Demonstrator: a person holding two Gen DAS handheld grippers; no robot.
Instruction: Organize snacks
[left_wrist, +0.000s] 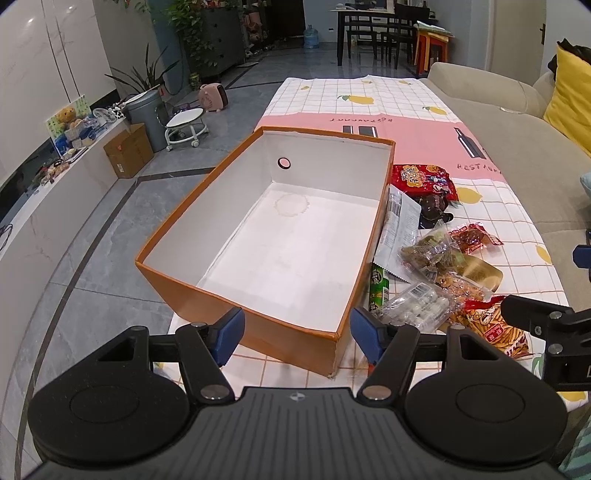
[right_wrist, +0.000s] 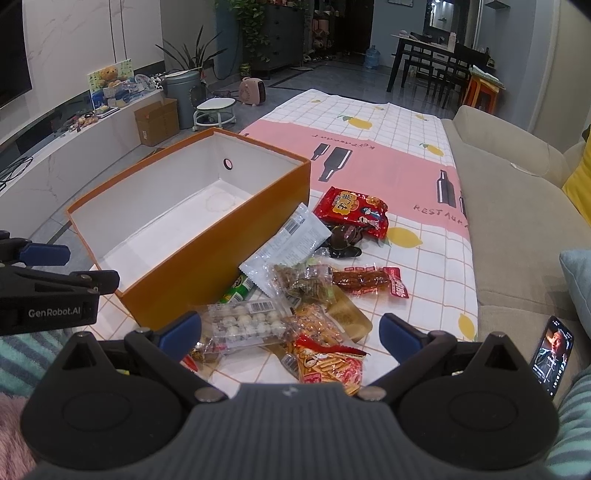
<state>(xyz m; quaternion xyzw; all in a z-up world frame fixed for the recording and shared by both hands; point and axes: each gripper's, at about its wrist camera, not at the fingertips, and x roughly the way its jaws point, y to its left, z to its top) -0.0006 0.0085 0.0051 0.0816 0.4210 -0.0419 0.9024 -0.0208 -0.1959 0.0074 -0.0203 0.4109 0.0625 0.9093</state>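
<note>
An empty orange box (left_wrist: 207, 291) with a white inside stands on the table; it also shows in the right wrist view (right_wrist: 207, 243). A pile of snack packets lies to its right: a red bag (right_wrist: 351, 210), a white packet (right_wrist: 295, 240), a clear pack of white balls (right_wrist: 243, 321), a red stick-snack bag (right_wrist: 328, 365) and a red sausage pack (right_wrist: 365, 280). My left gripper (left_wrist: 295, 332) is open and empty over the box's near wall. My right gripper (right_wrist: 291, 332) is open and empty, just above the near end of the pile.
The table carries a checked lemon-print cloth (right_wrist: 424, 236). A beige sofa (right_wrist: 517, 221) runs along the right. A phone (right_wrist: 552, 354) lies on the sofa's near edge. A cardboard box (left_wrist: 129, 151) and a grey bin (left_wrist: 146, 110) stand on the floor at left.
</note>
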